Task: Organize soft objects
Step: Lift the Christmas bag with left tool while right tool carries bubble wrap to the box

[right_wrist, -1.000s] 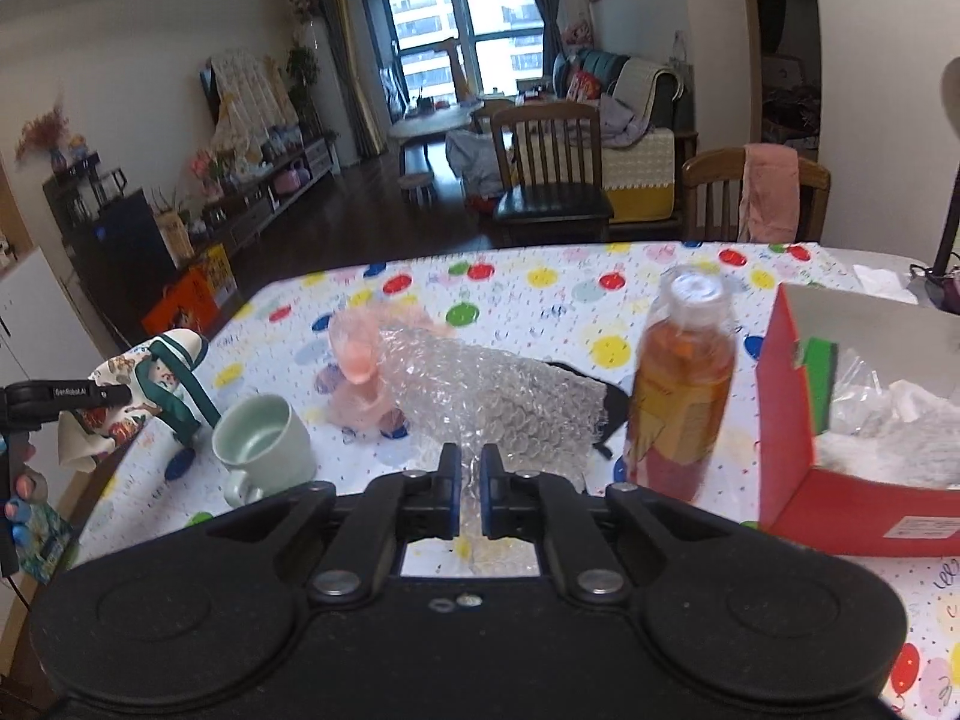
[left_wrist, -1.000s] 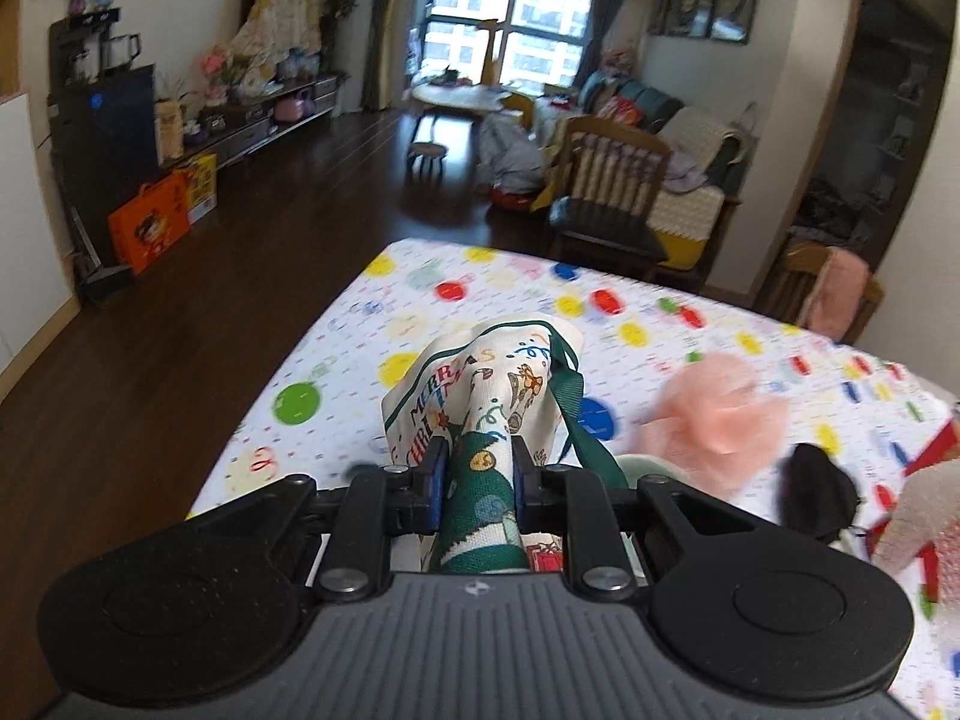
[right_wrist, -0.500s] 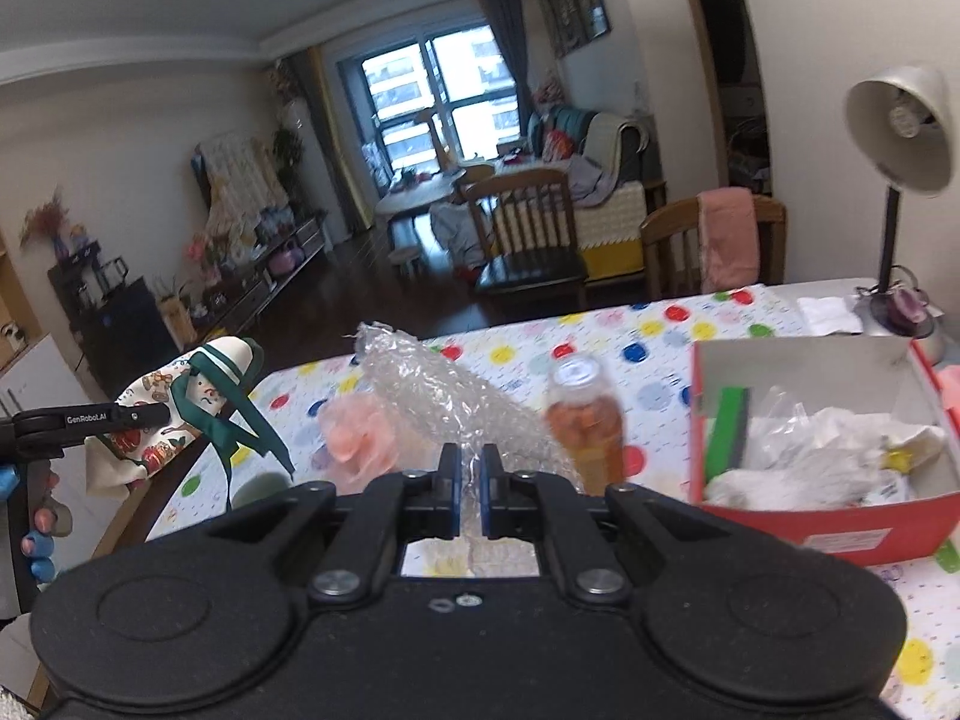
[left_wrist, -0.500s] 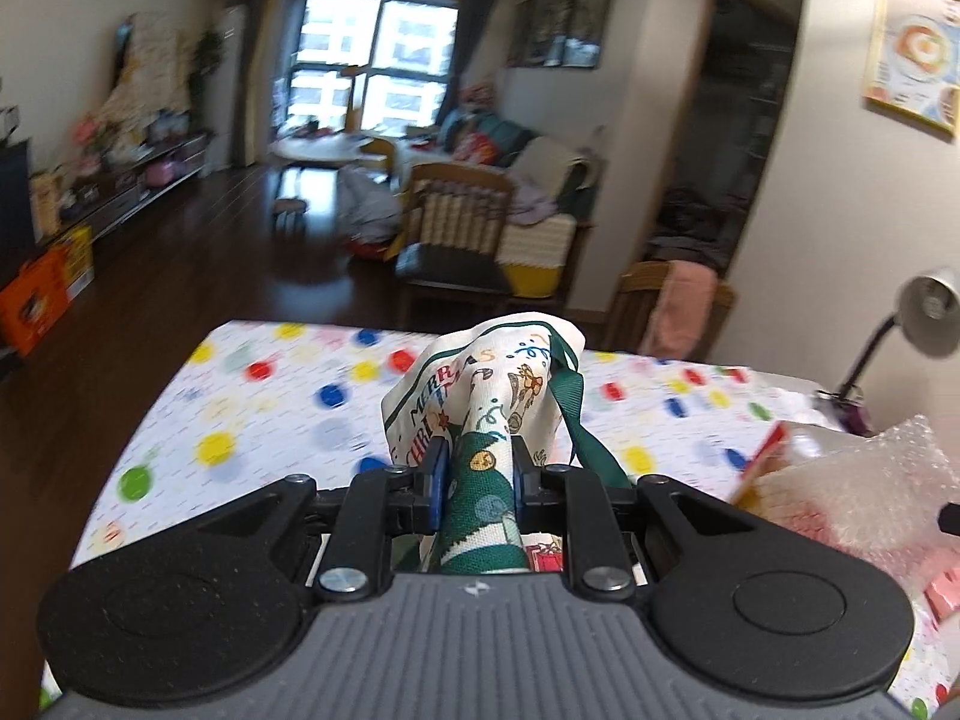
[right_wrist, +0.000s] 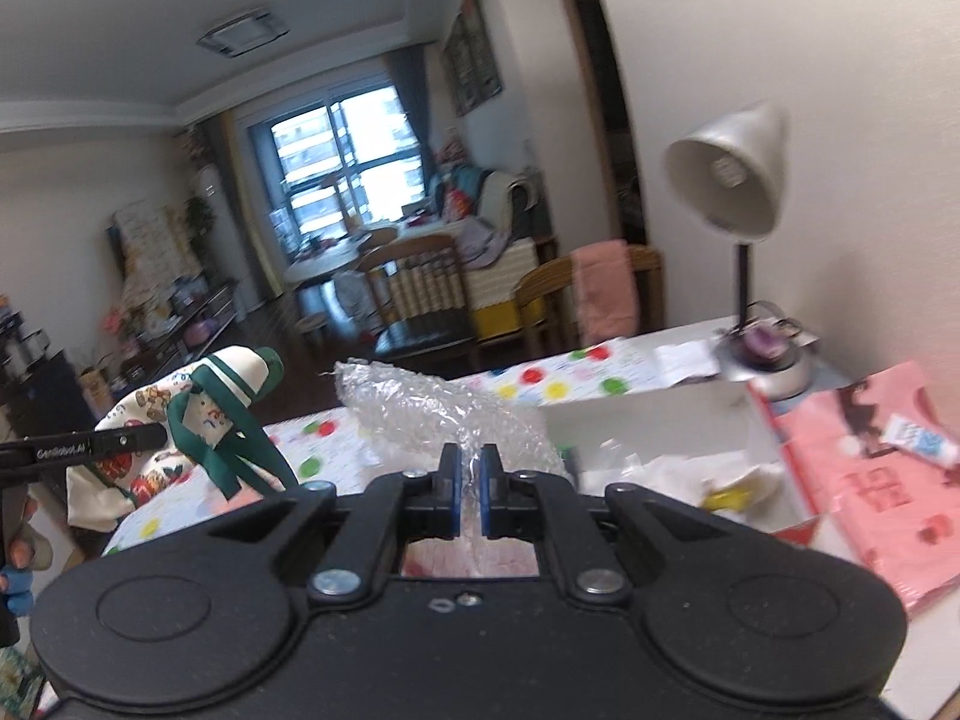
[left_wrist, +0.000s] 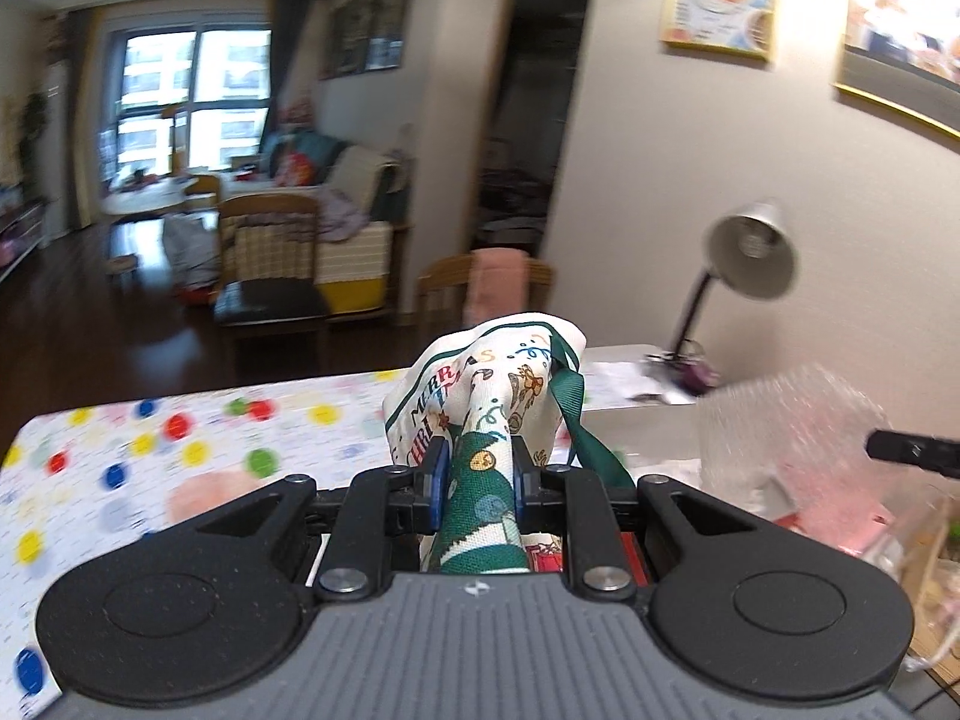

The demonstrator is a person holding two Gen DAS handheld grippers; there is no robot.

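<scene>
Polka-dotted cloth covers a dining table [left_wrist: 180, 438] in a living room, with wooden chairs, a sofa and a bright window behind, and a grey desk lamp [right_wrist: 729, 180] standing at the table's far right corner. Both grippers are raised above the table, each carrying something soft. The left gripper [left_wrist: 477, 471] has its jaws pinched on a fold of a Christmas-print cloth bag [left_wrist: 489, 384], cream with green trim and a green ribbon handle trailing down. The right gripper [right_wrist: 471, 489] has its jaws pressed nearly together on a crumpled sheet of clear bubble wrap [right_wrist: 432, 414], which bunches up ahead of the fingers. To the right sits an open red box [right_wrist: 774, 450] (already holding white crumpled material and a yellow item), with a pink printed sheet [right_wrist: 870, 480] lying beside it. Judging by this, the carrying step is under way: both items seem headed for the box. Next, each gripper would need to come over the box opening, lower, and release without snagging the ribbon.
</scene>
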